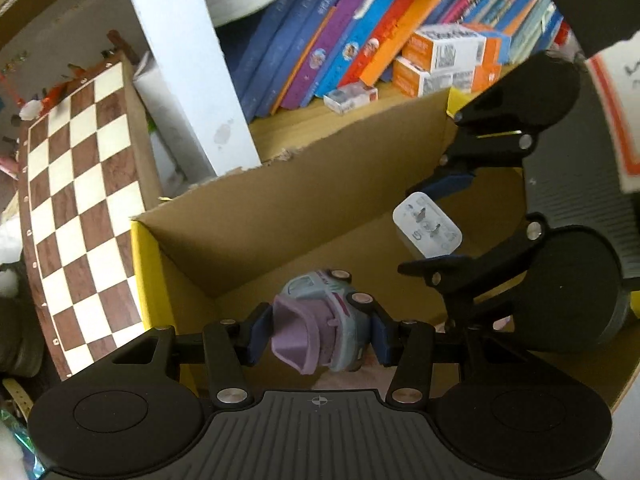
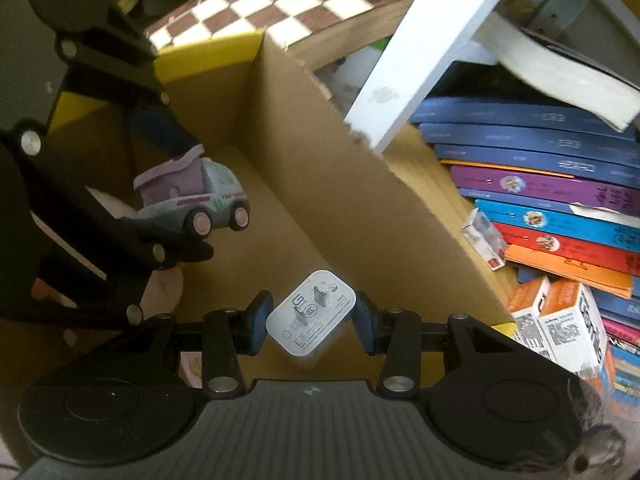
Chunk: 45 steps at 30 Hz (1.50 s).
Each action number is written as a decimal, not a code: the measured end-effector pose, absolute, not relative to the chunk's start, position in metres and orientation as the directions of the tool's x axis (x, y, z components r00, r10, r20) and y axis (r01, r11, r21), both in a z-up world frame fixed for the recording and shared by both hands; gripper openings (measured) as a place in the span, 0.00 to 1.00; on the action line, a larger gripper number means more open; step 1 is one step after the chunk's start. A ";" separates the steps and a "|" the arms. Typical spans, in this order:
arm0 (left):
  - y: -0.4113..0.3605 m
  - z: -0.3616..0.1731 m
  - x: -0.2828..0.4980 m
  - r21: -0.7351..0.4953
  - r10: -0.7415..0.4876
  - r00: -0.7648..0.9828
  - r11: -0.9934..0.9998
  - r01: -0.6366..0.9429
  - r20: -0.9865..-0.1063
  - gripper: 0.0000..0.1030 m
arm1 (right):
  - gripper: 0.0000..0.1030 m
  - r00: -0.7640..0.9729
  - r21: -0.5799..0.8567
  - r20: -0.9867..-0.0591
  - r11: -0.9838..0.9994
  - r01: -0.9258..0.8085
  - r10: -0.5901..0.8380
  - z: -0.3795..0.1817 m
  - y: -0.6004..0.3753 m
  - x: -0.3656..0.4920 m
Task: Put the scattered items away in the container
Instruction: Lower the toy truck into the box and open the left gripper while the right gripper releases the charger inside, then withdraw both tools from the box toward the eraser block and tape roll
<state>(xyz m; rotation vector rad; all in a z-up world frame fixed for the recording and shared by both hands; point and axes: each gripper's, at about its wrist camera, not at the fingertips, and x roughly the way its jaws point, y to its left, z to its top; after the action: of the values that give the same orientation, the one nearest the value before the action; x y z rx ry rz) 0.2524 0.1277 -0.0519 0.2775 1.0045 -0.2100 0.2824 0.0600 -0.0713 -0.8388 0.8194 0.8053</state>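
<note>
My left gripper (image 1: 316, 332) is shut on a pale blue and lilac toy truck (image 1: 320, 320) and holds it over the open cardboard box (image 1: 256, 216). My right gripper (image 2: 312, 322) is shut on a white charger plug (image 2: 310, 320), prongs facing the camera, also above the box (image 2: 340, 184). In the left wrist view the right gripper (image 1: 444, 224) comes in from the right with the charger (image 1: 428, 228). In the right wrist view the left gripper (image 2: 160, 184) holds the truck (image 2: 196, 196) at the left. Something pink lies on the box floor, mostly hidden.
A chessboard (image 1: 84, 208) lies left of the box. A white furniture leg (image 1: 180, 68) stands behind it. Leaning books (image 1: 352, 24) and orange and white small boxes (image 1: 452, 56) sit on the shelf behind the box wall.
</note>
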 end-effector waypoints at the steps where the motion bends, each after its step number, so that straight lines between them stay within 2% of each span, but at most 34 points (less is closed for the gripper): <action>1: 0.126 -0.054 0.253 0.140 -0.041 0.516 0.941 0.307 -0.855 0.48 | 0.40 0.440 -0.307 -0.858 0.423 -0.853 0.265 -0.074 0.061 0.283; 21: 0.126 -0.062 0.260 0.134 -0.034 0.478 0.940 0.313 -0.878 0.50 | 0.39 0.430 -0.316 -0.869 0.393 -0.863 0.246 -0.079 0.061 0.283; 26: 0.124 -0.061 0.258 0.140 -0.032 0.485 0.939 0.313 -0.874 0.50 | 0.54 0.452 -0.339 -0.861 0.400 -0.851 0.234 -0.077 0.061 0.282; 28: 0.122 -0.059 0.256 0.149 -0.027 0.491 0.937 0.317 -0.871 0.55 | 0.59 0.461 -0.348 -0.857 0.403 -0.847 0.229 -0.077 0.061 0.281; 29: 0.121 -0.057 0.254 0.160 -0.021 0.498 0.934 0.319 -0.867 0.57 | 0.60 0.467 -0.355 -0.855 0.403 -0.844 0.226 -0.076 0.059 0.280; 31: 0.118 -0.052 0.250 0.181 -0.013 0.518 0.929 0.323 -0.855 0.69 | 0.61 0.478 -0.367 -0.850 0.402 -0.839 0.221 -0.073 0.056 0.278; 33: 0.117 -0.047 0.247 0.189 -0.016 0.535 0.926 0.327 -0.845 0.74 | 0.61 0.489 -0.374 -0.844 0.411 -0.831 0.220 -0.069 0.052 0.275; 45: 0.115 0.002 0.209 0.202 -0.049 0.630 0.925 0.321 -0.775 0.78 | 0.65 0.554 -0.390 -0.794 0.489 -0.780 0.250 -0.023 0.027 0.247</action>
<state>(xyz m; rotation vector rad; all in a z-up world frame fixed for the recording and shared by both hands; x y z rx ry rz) 0.2086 0.1145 0.0023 0.3386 0.8676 -0.2165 0.2472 0.0268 -0.0232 -0.8325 0.7373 0.6996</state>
